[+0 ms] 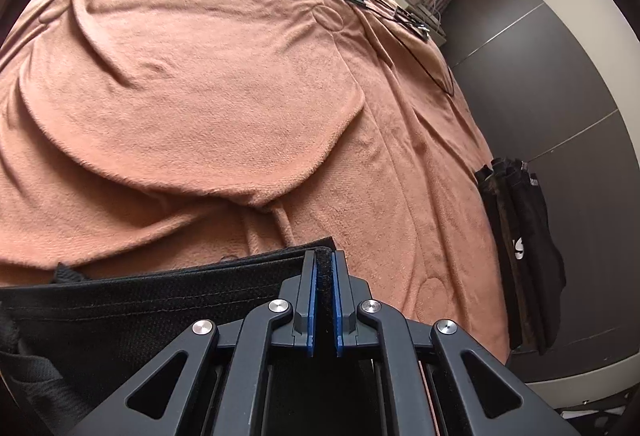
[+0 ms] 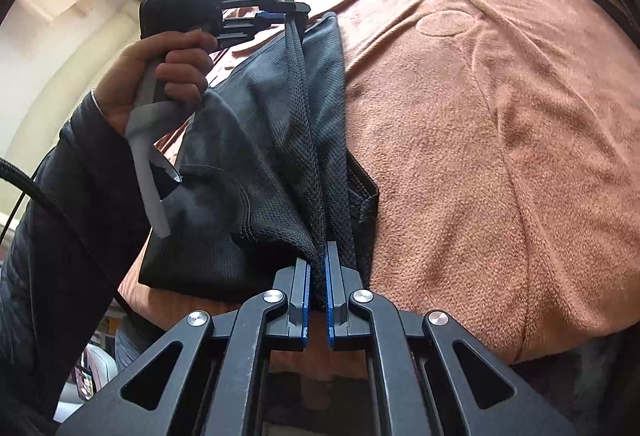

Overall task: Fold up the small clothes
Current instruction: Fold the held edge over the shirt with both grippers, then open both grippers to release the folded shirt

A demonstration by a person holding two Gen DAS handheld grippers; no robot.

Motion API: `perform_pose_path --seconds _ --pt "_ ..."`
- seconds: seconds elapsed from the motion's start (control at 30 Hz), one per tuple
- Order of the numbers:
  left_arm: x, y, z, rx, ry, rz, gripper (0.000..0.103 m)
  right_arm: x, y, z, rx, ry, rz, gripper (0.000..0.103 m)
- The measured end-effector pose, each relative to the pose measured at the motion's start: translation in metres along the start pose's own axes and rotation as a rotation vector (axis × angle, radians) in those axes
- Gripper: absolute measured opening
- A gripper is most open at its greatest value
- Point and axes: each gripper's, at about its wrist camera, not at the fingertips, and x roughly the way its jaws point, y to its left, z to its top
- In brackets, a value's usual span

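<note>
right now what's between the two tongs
In the right wrist view, black mesh shorts stretch from the right tongs to the left tongs, both clamped on them.

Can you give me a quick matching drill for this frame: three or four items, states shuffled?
Items:
1. left gripper
2. black mesh garment
3. brown blanket
4. dark clothes

States:
A. spread over the bed, wrinkled
B. hanging at the bed's right edge
C. shut on the garment's edge
D. held up between both grippers

Pairs: 1-C, 2-D, 3-A, 4-B. The right gripper is also shut on the garment.
</note>
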Motion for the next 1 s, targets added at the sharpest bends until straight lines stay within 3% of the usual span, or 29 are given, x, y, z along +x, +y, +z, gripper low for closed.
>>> perform_pose_path --seconds 0.3,0.4,0.47,0.53,0.77,0.83,1.0 --pt "0.011 -0.008 0.003 -0.007 0.022 0.006 0.008 -0.001 -0.001 -0.004 0.028 -0.002 -0.005 0.002" --pt "-0.001 -0.007 0.003 -0.018 0.021 -0.007 0.022 -0.001 -0.001 -0.004 0.025 0.001 -0.010 0.002" --pt "-0.015 -0.007 0.002 0.000 -0.001 0.015 0.047 -0.002 0.002 -0.003 0.018 0.000 -0.017 0.002" --pt "-0.031 -0.004 0.001 0.013 -0.029 0.036 0.057 -0.003 0.002 -0.003 0.026 -0.005 -0.017 0.003" --pt "-0.073 0.020 -0.024 0.033 -0.021 0.109 0.057 -0.009 0.009 -0.005 -0.002 -0.002 -0.063 0.006" --pt "-0.081 0.030 -0.035 0.026 -0.012 0.122 0.057 -0.012 0.011 -0.005 -0.011 -0.008 -0.080 0.010" --pt "-0.102 0.056 -0.058 -0.022 -0.001 0.164 0.057 -0.018 0.016 -0.006 -0.028 -0.024 -0.124 0.056"
